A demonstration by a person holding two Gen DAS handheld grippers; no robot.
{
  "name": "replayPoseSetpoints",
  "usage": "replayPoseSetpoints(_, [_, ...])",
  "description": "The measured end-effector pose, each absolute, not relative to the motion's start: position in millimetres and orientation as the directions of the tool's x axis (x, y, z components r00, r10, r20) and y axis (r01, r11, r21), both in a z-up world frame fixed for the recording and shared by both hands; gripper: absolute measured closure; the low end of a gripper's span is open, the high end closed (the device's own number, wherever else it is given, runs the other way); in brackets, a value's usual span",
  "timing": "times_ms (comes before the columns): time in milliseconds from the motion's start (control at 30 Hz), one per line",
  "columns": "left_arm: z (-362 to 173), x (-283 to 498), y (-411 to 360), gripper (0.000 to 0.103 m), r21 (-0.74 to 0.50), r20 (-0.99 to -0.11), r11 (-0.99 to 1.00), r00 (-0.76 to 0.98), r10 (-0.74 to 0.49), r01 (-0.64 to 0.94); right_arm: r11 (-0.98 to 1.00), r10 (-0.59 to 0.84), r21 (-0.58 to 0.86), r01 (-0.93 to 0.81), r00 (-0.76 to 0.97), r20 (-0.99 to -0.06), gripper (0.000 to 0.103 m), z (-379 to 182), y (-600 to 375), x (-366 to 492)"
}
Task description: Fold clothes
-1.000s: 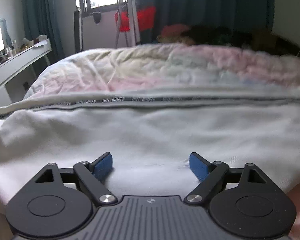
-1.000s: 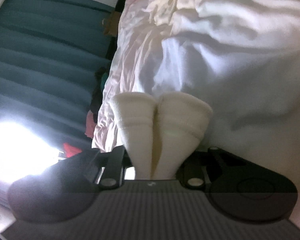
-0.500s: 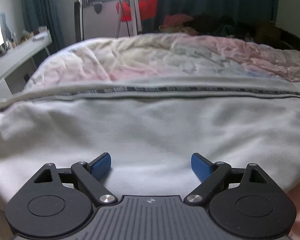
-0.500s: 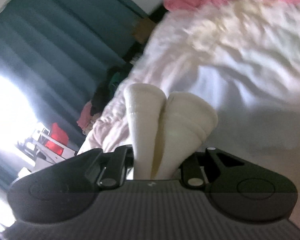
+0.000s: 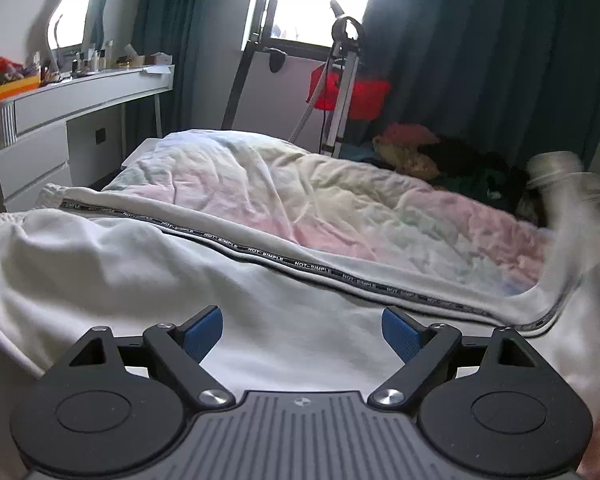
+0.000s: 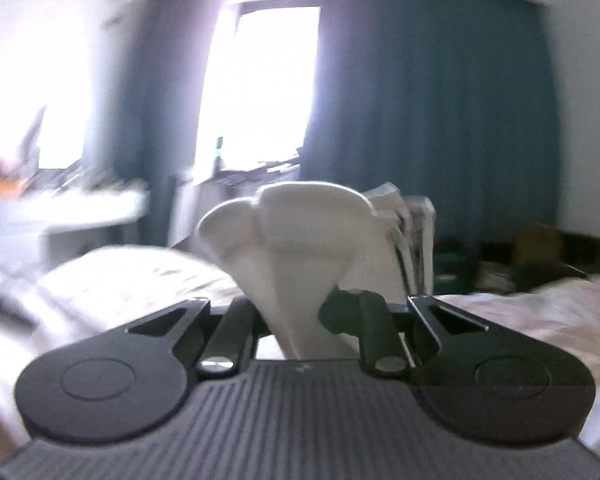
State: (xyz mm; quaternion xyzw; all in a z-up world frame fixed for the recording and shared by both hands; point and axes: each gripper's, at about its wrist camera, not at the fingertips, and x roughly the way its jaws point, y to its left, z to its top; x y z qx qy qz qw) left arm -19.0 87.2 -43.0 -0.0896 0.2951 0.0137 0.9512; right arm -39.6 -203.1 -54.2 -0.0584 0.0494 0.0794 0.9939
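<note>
White sweatpants (image 5: pixel 148 272) with a black "NOT-SIMPLE" side stripe (image 5: pixel 300 264) lie spread across the bed (image 5: pixel 260 184), their ribbed cuffs (image 6: pixel 300 216) bunched upright and lifted at the right end.

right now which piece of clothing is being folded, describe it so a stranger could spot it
Start at the bed with its rumpled pastel quilt under the window. Lying across its near side is a white garment, probably track pants, one end pinched in the right gripper. Its black stripe printed NOT-SIMPLE sets it apart from the quilt and the dark clothes pile.
</note>
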Motion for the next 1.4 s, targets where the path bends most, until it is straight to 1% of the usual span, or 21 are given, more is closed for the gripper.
replayPoseSetpoints(100, [-41, -20, 87, 0.015, -0.166, -0.567, 0.982, 0.823, -0.026, -0.084, 0.926, 0.245, -0.217, -0.31, 0.928, -0.28, 0.087, -95, -158, -31])
replayPoseSetpoints(167, [-42, -21, 86, 0.015, -0.173, -0.575, 0.981, 0.818, -0.028, -0.087, 0.891, 0.253, -0.259, -0.372, 0.882, -0.398, 0.087, -122, -142, -24])
replayPoseSetpoints(200, [-42, -21, 86, 0.015, -0.18, -0.578, 0.98, 0.815, -0.033, -0.089, 0.884, 0.249, -0.268, -0.384, 0.871, -0.424, 0.087, -128, -139, -22])
replayPoseSetpoints(300, [-41, -22, 91, 0.015, -0.244, -0.579, 0.965, 0.813, -0.069, -0.092, 0.884, 0.235, -0.275, -0.377, 0.869, -0.436, 0.087, -132, -143, -20])
replayPoseSetpoints(433, [-39, -21, 99, 0.014, -0.329, -0.576, 0.94, 0.808, -0.122, -0.092, 0.885, 0.22, -0.296, -0.36, 0.882, -0.416, 0.087, -128, -131, -25])
replayPoseSetpoints(500, [-38, -18, 103, 0.014, -0.349, -0.569, 0.934, 0.81, -0.139, -0.084, 0.885, 0.209, -0.309, -0.349, 0.889, -0.406, 0.087, -125, -120, -27])
replayPoseSetpoints(533, [-38, -16, 105, 0.014, -0.351, -0.568, 0.933, 0.811, -0.144, -0.08, 0.885, 0.203, -0.316, -0.34, 0.895, -0.396, 0.087, -123, -114, -28])
replayPoseSetpoints(633, [-37, -10, 109, 0.014, -0.358, -0.561, 0.931, 0.813, -0.153, -0.073, 0.885, 0.199, -0.348, -0.31, 0.927, -0.319, 0.088, -111, -96, -33])
replayPoseSetpoints(700, [-33, -9, 110, 0.014, -0.341, -0.552, 0.936, 0.825, -0.124, -0.087, 0.885, 0.214, -0.342, -0.317, 0.928, -0.306, 0.088, -100, -80, -31])
replayPoseSetpoints(733, [-29, -11, 108, 0.014, -0.306, -0.53, 0.949, 0.842, -0.101, -0.079, 0.883, 0.226, -0.333, -0.33, 0.922, -0.315, 0.088, -97, -72, -29])
replayPoseSetpoints(800, [-24, -16, 99, 0.013, -0.234, -0.486, 0.972, 0.869, -0.093, -0.028, 0.866, 0.258, -0.322, -0.383, 0.893, -0.369, 0.088, -100, -53, -26])
replayPoseSetpoints(867, [-26, -17, 95, 0.013, -0.208, -0.488, 0.978, 0.866, -0.109, 0.005, 0.856, 0.273, -0.29, -0.428, 0.851, -0.448, 0.087, -110, -40, -18])
replayPoseSetpoints(967, [-34, -17, 88, 0.013, -0.142, -0.52, 0.989, 0.846, -0.116, 0.049, 0.869, 0.316, -0.184, -0.46, 0.8, -0.51, 0.084, -104, -54, -18])
replayPoseSetpoints(1067, [-38, -17, 88, 0.013, -0.138, -0.54, 0.989, 0.833, -0.124, 0.057, 0.876, 0.365, -0.067, -0.478, 0.748, -0.555, 0.066, -95, -73, -21])
replayPoseSetpoints(1100, [-38, -15, 89, 0.013, -0.137, -0.544, 0.989, 0.831, -0.117, 0.05, 0.876, 0.383, -0.028, -0.481, 0.729, -0.567, 0.056, -92, -79, -22])
replayPoseSetpoints(1133, [-38, -14, 89, 0.013, -0.136, -0.548, 0.99, 0.829, -0.112, 0.044, 0.875, 0.4, 0.012, -0.484, 0.71, -0.579, 0.051, -90, -86, -22])
replayPoseSetpoints(1233, [-40, -14, 88, 0.013, -0.13, -0.554, 0.99, 0.825, -0.111, 0.045, 0.866, 0.455, 0.13, -0.483, 0.652, -0.607, 0.051, -81, -104, -25])
replayPoseSetpoints(1333, [-45, -15, 87, 0.013, -0.167, -0.576, 0.984, 0.805, -0.145, 0.059, 0.847, 0.51, 0.246, -0.471, 0.591, -0.625, 0.05, -72, -123, -27])
replayPoseSetpoints(1400, [-48, -15, 86, 0.013, -0.191, -0.59, 0.979, 0.79, -0.169, 0.067, 0.844, 0.532, 0.324, -0.427, 0.595, -0.602, 0.05, -68, -141, -32])
